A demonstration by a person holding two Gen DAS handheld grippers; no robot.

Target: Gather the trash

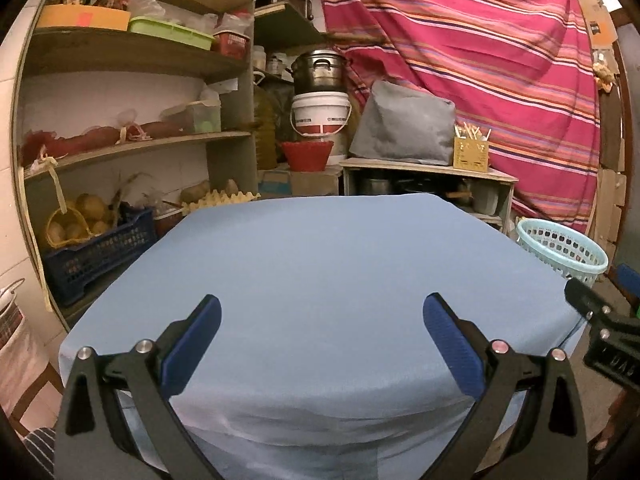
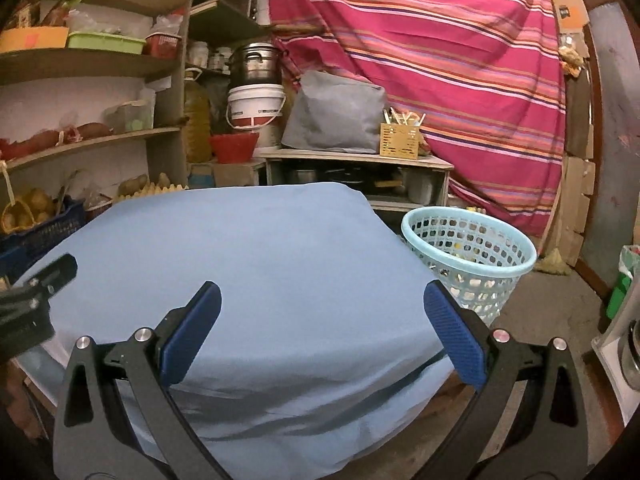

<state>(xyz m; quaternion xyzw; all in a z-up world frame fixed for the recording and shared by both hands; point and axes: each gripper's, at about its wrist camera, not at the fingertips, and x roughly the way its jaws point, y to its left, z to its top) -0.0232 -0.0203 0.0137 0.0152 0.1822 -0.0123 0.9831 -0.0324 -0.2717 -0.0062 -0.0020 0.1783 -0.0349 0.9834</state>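
Observation:
A table under a light blue cloth fills the middle of both views, and no loose trash shows on its cloth. My left gripper hangs open over the near edge with nothing between its blue pads. My right gripper is open and empty too, near the table's right front corner. A pale blue mesh basket stands on the floor right of the table, with a few small bits inside; its rim also shows in the left wrist view. Each gripper's black body appears at the other view's side edge.
Wooden shelves packed with boxes, a dark blue crate and a basket of potatoes line the left. Behind the table stand a low cabinet, a white bucket and a striped pink cloth. Bare floor lies right of the basket.

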